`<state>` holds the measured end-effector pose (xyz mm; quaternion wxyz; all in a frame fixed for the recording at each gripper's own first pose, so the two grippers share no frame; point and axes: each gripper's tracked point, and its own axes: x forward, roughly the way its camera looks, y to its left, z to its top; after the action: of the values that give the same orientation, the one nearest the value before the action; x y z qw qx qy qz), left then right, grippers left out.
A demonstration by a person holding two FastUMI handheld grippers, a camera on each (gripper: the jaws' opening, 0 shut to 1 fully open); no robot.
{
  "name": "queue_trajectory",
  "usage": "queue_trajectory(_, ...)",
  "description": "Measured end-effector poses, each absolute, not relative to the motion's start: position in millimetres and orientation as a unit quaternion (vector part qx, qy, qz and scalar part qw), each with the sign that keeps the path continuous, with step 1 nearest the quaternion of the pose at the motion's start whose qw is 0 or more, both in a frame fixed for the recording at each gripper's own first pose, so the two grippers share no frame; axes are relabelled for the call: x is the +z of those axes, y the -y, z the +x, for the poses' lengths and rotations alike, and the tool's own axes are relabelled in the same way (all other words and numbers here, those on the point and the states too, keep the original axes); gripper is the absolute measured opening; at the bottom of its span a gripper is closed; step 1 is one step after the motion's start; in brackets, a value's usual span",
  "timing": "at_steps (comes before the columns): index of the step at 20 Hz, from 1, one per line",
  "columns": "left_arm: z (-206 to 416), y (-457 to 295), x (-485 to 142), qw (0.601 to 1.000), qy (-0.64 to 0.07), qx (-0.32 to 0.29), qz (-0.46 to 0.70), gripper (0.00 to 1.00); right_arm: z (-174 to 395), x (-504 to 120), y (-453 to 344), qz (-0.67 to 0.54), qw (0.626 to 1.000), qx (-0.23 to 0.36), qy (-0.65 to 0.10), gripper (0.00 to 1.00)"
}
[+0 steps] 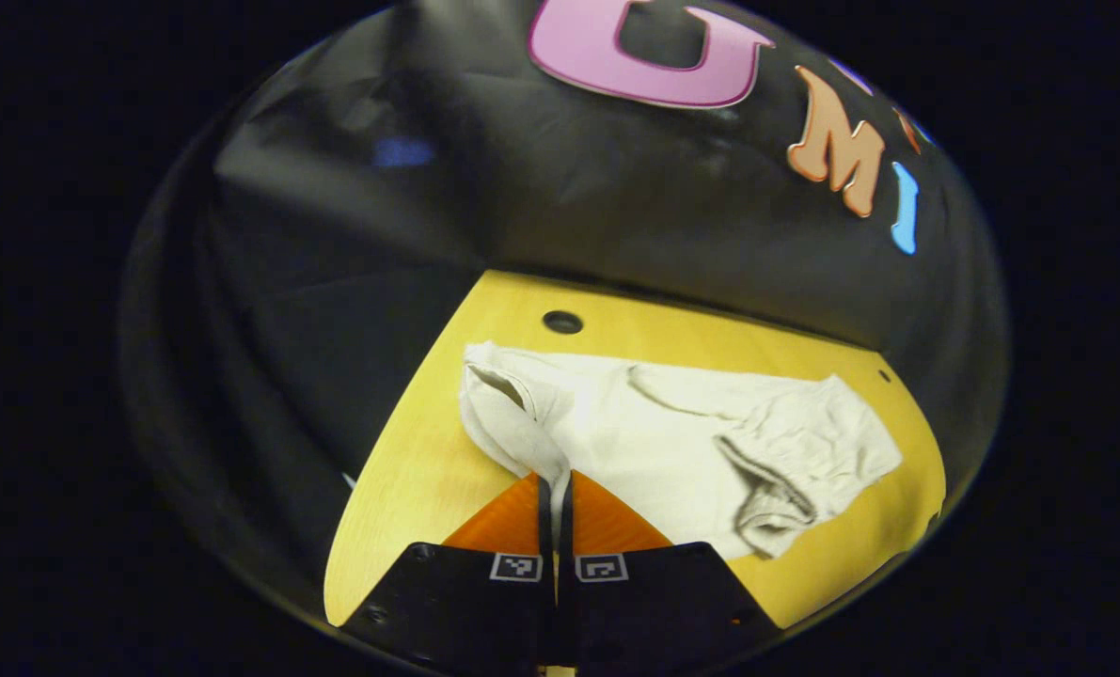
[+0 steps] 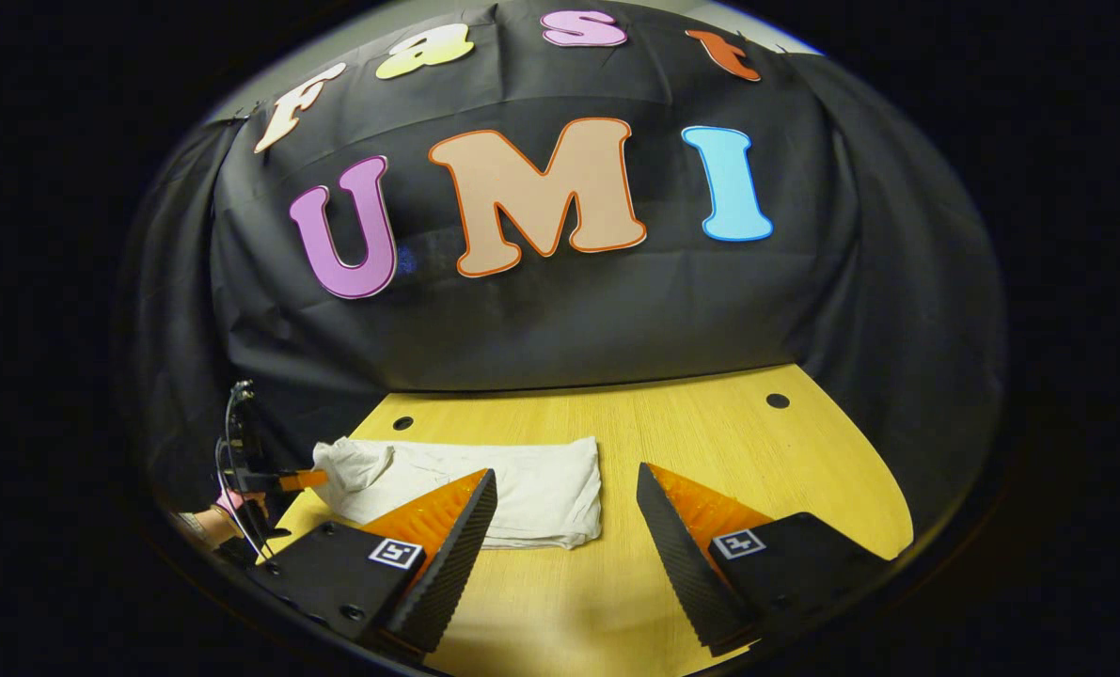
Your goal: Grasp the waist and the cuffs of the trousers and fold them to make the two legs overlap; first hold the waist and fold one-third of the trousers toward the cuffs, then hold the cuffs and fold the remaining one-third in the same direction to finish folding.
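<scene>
On the yellow wooden table (image 2: pixel 635 583) lie the white trousers (image 1: pixel 672 442), a pale, soft, creased garment spread across the board's middle. In the left gripper view they run from a rumpled end with an open fold at the left to a crinkled, gathered end at the right, with a dark-shadowed pucker near the lower right and a long shallow crease across the top. The cloth looks doubled in places, though which end is waist and which is cuffs cannot be told. The left gripper (image 1: pixel 556 489) has its fingers drawn together on the near left corner of the cloth, a narrow strip of white fabric pinched between them and rising slightly from the table.

In the right gripper view the trousers (image 2: pixel 531 484) appear as a flat, neat oblong with a rounded folded edge on the right and a bunched left end, where the left gripper (image 2: pixel 304 480) meets the fabric; a hand (image 2: pixel 210 522) shows just below it at the table's left edge. The right gripper (image 2: pixel 567 498) hangs over the table with its jaws spread wide, holding nothing; one finger overlaps the cloth's near edge in the picture, the other stands over bare wood to the right.

Bare table lies open right of the trousers and in front of them. Small round holes (image 2: pixel 778 401) sit near the far edge, which meets the black cloth wall (image 2: pixel 569 320). In the left gripper view the trousers' right end comes near the table's right edge.
</scene>
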<state>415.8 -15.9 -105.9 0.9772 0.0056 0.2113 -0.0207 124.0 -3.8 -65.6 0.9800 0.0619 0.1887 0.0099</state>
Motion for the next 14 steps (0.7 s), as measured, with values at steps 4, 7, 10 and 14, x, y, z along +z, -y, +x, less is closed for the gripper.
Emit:
queue_trajectory(4,417,95,-65,0.980,-0.179,-0.082,0.017,0.00,127,-66,23,0.052,0.981,0.025,-0.187,0.96)
queue_trajectory(7,410,159,-37,0.980,-0.154,-0.124,0.037,0.00,130,-66,41,0.043,0.981,0.034,-0.184,0.96)
queue_trajectory(10,408,223,-31,0.973,-0.150,-0.163,0.065,0.00,132,-71,59,0.034,0.981,0.043,-0.185,0.96)
queue_trajectory(14,410,273,-63,0.961,-0.182,-0.173,0.113,0.00,133,-78,84,0.025,0.981,0.049,-0.187,0.96)
